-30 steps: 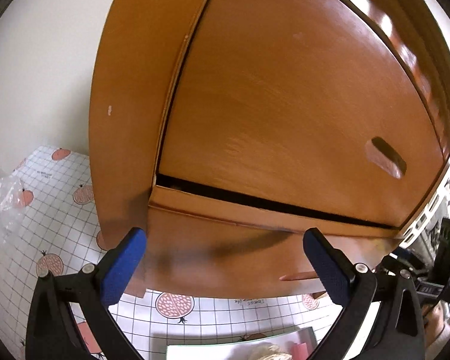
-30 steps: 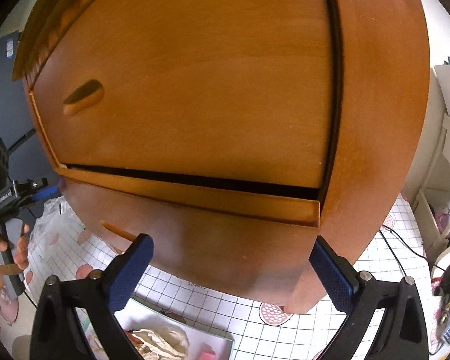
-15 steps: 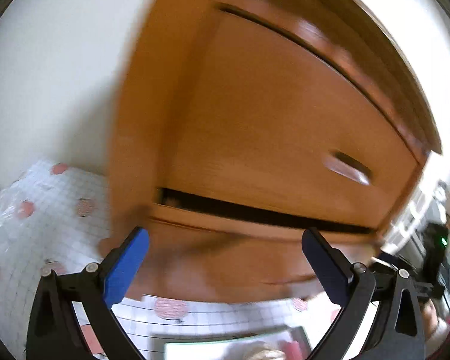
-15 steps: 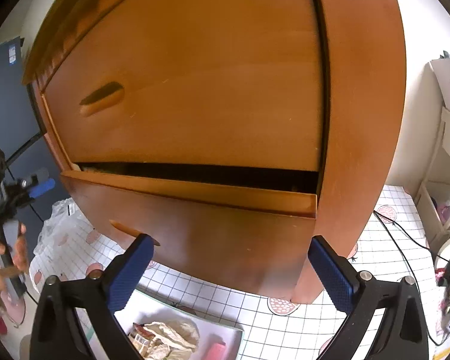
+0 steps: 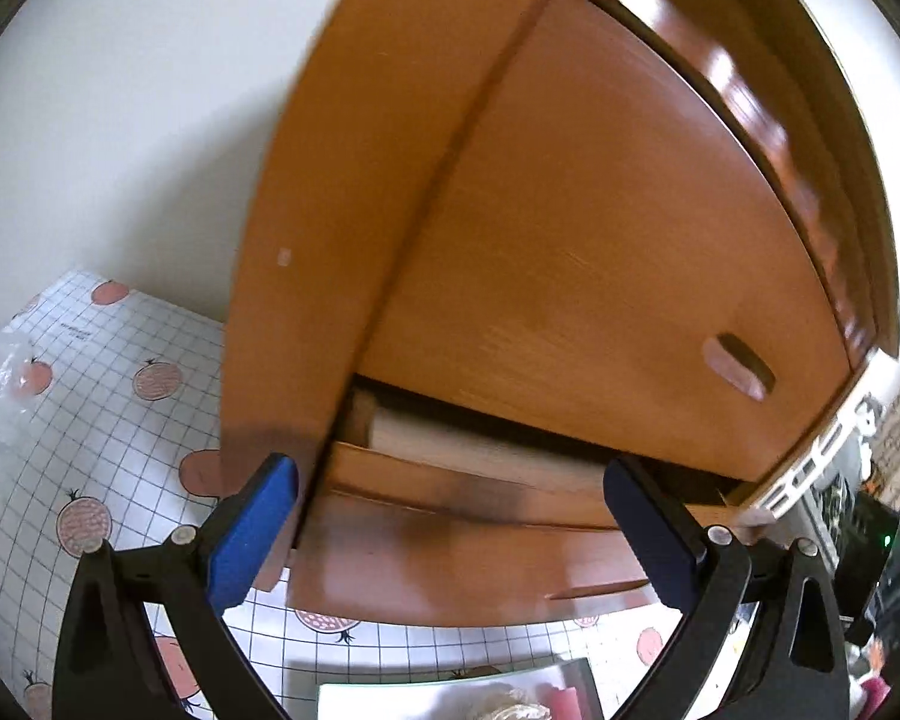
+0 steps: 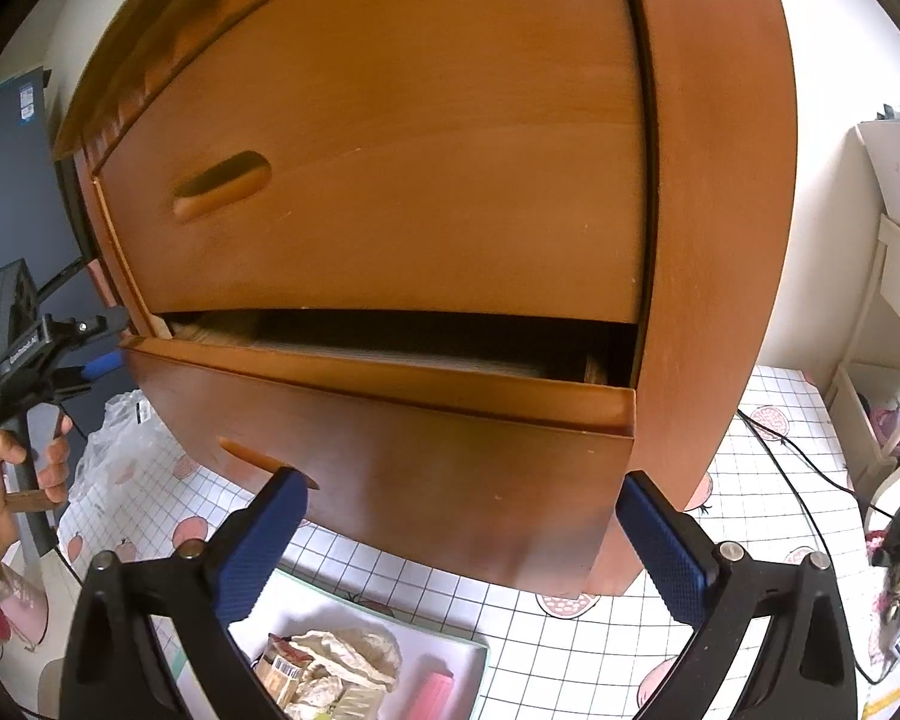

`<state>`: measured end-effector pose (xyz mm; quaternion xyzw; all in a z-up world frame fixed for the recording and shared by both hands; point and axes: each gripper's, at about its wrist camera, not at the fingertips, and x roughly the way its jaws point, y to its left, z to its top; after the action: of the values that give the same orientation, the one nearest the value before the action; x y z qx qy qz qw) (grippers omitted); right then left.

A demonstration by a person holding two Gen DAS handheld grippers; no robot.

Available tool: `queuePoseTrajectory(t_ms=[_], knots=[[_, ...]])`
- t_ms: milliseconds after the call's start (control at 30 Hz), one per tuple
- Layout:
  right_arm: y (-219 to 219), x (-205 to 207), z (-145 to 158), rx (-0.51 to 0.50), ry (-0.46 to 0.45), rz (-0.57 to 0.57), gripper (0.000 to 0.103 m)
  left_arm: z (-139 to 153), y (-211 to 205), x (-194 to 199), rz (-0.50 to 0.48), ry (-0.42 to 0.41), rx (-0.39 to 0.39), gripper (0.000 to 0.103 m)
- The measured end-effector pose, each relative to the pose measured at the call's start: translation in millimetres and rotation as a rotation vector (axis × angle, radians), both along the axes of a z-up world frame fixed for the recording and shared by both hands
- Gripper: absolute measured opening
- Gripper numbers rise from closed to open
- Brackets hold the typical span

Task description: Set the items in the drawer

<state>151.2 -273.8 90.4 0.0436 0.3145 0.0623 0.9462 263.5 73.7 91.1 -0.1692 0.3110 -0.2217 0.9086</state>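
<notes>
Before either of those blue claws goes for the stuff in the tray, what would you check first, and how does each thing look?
1. Lower drawer open enough: not ok, only a narrow gap shows.
2. Left gripper open and empty: ok.
3. Right gripper open and empty: ok.
4. Items waiting in the tray: ok, a crumpled wrapper and a pink item lie in it.
5. Room inside the drawer: cannot tell, mostly hidden.

both grippers: black plastic frames, blue textured finger pads (image 6: 660,546), silver screws at pivots. left gripper (image 6: 99,348) body black with white lettering, probably a brand label; bare hand (image 6: 12,462).
</notes>
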Motion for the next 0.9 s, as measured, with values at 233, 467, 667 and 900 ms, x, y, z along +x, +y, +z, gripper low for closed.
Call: queuePoseTrajectory(t_ms=[233, 467, 667, 900], knots=[[3.0, -7.8, -1.0, -0.001, -0.001, -0.002, 0.103, 4.0, 1.4, -5.8, 0.007, 0.001, -0.013, 0.102], [7.3, -26.3, -1.1, -0.01, -0.004, -0.01, 0.103, 5.2, 0.6, -7.4, 0.007, -0.002, 0.028, 0.102], [10.8, -45.4, 2.2, -0.017, -0.001, -0.013, 0.103, 0.6, 2.4, -22.6, 0.021, -0.006, 0.035, 0.102], [9.5, -59.1, 3.4, -0.01, 0.002, -0.019, 0.103, -7.6, 7.8, -35.2, 0.044, -0.003, 0.016, 0.102]])
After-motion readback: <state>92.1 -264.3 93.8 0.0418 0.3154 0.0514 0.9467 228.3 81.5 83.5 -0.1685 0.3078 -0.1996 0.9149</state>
